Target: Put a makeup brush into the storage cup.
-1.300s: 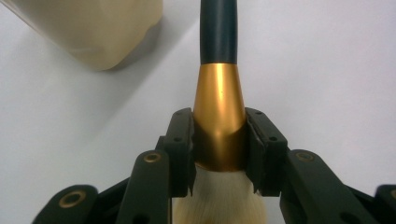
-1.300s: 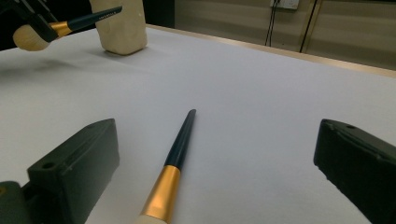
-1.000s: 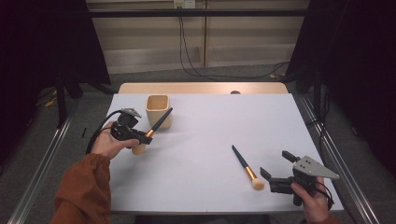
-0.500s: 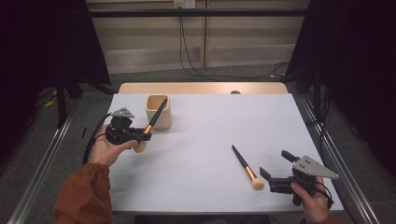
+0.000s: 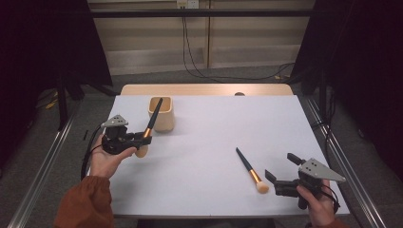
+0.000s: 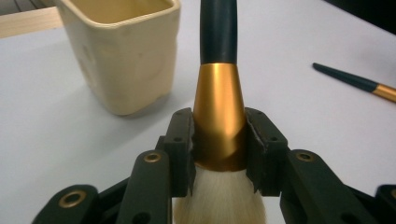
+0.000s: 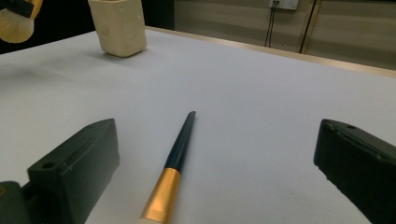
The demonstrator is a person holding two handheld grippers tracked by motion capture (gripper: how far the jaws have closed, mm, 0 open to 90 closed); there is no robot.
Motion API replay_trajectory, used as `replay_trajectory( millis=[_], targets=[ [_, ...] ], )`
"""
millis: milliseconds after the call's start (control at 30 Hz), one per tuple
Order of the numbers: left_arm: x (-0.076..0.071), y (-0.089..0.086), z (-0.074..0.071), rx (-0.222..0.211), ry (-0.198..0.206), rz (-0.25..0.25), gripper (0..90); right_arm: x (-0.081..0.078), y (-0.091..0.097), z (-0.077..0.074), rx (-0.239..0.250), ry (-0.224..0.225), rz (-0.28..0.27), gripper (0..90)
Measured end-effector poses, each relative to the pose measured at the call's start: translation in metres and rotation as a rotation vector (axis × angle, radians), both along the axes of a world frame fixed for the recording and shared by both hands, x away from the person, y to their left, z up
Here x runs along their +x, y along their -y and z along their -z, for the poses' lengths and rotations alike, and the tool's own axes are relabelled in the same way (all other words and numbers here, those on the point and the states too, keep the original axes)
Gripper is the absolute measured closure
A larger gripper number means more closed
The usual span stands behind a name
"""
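While the left gripper (image 5: 145, 138) jaws clamp a brush (image 6: 219, 116) beside the cup (image 5: 161, 114), the right gripper (image 5: 280, 176) jaws stand wide, straddling a second brush (image 5: 249, 169).

Left gripper (image 5: 146, 137) clamped, right gripper (image 5: 280, 167) gaping.

The cup (image 5: 161, 114) stands on the table (image 5: 214, 128) toward its far left; just in front of it the left gripper (image 5: 142, 139) clamps a brush (image 5: 151, 124), handle tip over the cup's rim. A second brush (image 5: 250, 170) lies near right, directly before the open-jawed right gripper (image 5: 280, 176).
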State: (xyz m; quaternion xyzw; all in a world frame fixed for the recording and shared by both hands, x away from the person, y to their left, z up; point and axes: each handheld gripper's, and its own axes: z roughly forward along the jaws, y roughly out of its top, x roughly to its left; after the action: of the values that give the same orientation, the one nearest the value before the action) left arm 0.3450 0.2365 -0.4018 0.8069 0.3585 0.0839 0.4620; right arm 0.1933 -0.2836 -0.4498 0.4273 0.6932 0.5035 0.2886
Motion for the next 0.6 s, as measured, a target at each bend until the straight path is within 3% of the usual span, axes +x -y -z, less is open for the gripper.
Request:
replay_trajectory(
  millis=[100, 200, 467, 600],
  targets=[
    [-0.006, 0.003, 0.002, -0.042, 0.012, 0.001, 65.0, 0.0, 0.0, 0.0, -0.001, 0.0, -0.001, 0.0],
    [-0.011, 0.007, 0.003, -0.022, 0.024, 0.014, 65.0, 0.0, 0.0, 0.0, 0.001, 0.001, -0.003, 0.0],
    [-0.021, 0.007, -0.003, -0.075, 0.016, 0.031, 65.0, 0.001, -0.001, 0.0, 0.001, 0.001, -0.011, 0.0],
    [-0.024, 0.011, -0.005, -0.077, 0.018, 0.045, 65.0, 0.001, -0.001, 0.0, 0.002, 0.002, -0.01, 0.0]
  ],
)
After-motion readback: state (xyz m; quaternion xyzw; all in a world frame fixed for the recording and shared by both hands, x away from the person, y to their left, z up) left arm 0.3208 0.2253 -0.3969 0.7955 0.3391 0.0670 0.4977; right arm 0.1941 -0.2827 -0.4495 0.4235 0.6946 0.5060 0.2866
